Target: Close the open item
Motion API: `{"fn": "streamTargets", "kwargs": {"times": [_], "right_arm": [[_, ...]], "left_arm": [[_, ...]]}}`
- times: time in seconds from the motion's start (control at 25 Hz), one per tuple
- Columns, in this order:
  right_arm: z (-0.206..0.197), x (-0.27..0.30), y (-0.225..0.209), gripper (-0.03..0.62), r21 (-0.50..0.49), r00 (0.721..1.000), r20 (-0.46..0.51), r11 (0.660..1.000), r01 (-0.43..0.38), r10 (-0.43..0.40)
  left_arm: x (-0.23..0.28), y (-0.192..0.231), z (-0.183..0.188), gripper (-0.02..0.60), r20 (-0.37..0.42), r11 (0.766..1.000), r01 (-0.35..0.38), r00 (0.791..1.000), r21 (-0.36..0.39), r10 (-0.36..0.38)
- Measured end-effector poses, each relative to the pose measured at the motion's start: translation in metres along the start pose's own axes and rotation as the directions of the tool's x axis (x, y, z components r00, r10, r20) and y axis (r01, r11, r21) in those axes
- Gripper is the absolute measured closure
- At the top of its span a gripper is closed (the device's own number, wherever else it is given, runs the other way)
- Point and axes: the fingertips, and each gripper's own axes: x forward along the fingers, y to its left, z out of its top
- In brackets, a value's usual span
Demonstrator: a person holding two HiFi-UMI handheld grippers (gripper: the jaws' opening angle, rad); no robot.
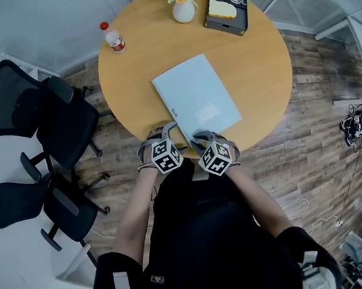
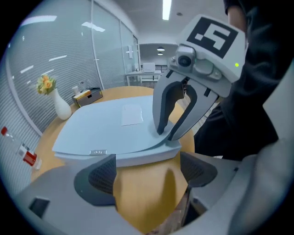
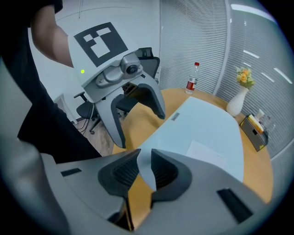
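Right gripper (image 3: pixel 146 161) first: its ribbed pads (image 3: pixel 123 175) stand only a sliver apart, pinching the near corner of the front cover (image 3: pixel 202 133), which bows up a touch there. That pinch, I'd say, is what lets the cover be laid gently instead of slapping. Left gripper (image 2: pixel 147 173) now: jaws spread wide, nothing between them but bare tabletop, poised just short of the near edge, probably ready to press or steady. The pale blue card folder (image 1: pixel 196 98) itself lies flat on the round wooden table (image 1: pixel 259 71), out from the centre toward six o'clock, cover all but down, so closing looks nearly done. Further off sit a white vase of yellow flowers (image 1: pixel 183 8) at twelve, a black tissue box (image 1: pixel 225 18) at one, and a red-capped clear plastic bottle (image 1: pixel 113 38) at eleven, all well apart from it.
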Motion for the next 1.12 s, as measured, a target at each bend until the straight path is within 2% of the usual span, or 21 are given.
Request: {"fn": "streamTargets", "kwargs": {"times": [0.12, 0.2, 0.36, 0.56, 0.76, 0.96, 1.12], "right_arm": [[0.000, 0.000, -0.001, 0.533, 0.001, 1.000, 0.001, 1.000, -0.003, 0.003], [0.001, 0.000, -0.001, 0.533, 0.004, 1.000, 0.002, 1.000, -0.007, 0.007], [0.002, 0.001, -0.002, 0.533, 0.017, 1.000, 0.011, 1.000, -0.013, 0.012], [0.001, 0.001, -0.002, 0.533, 0.017, 1.000, 0.012, 1.000, -0.016, 0.016], [0.001, 0.001, -0.003, 0.531, 0.031, 0.999, 0.021, 0.999, -0.029, 0.028], [0.003, 0.001, -0.002, 0.530, 0.039, 0.999, 0.023, 0.999, -0.037, 0.036], [0.002, 0.001, -0.003, 0.530, 0.049, 0.999, 0.035, 0.998, -0.037, 0.035]], "left_arm": [[-0.002, -0.011, 0.000, 0.161, 0.068, 0.991, 0.062, 0.996, -0.119, -0.054], [-0.004, -0.017, -0.002, 0.189, 0.122, 0.970, 0.107, 0.989, -0.219, -0.081], [-0.008, -0.022, -0.011, 0.403, 0.217, 0.919, 0.144, 0.974, -0.367, -0.066], [-0.022, -0.024, -0.006, 0.568, 0.312, 0.885, 0.170, 0.950, -0.434, -0.030], [-0.026, -0.021, -0.006, 0.577, 0.331, 0.859, 0.156, 0.943, -0.488, 0.016], [-0.030, -0.019, -0.006, 0.575, 0.361, 0.818, 0.170, 0.931, -0.549, 0.049], [-0.030, -0.019, -0.005, 0.577, 0.360, 0.815, 0.166, 0.931, -0.554, 0.055]]}}
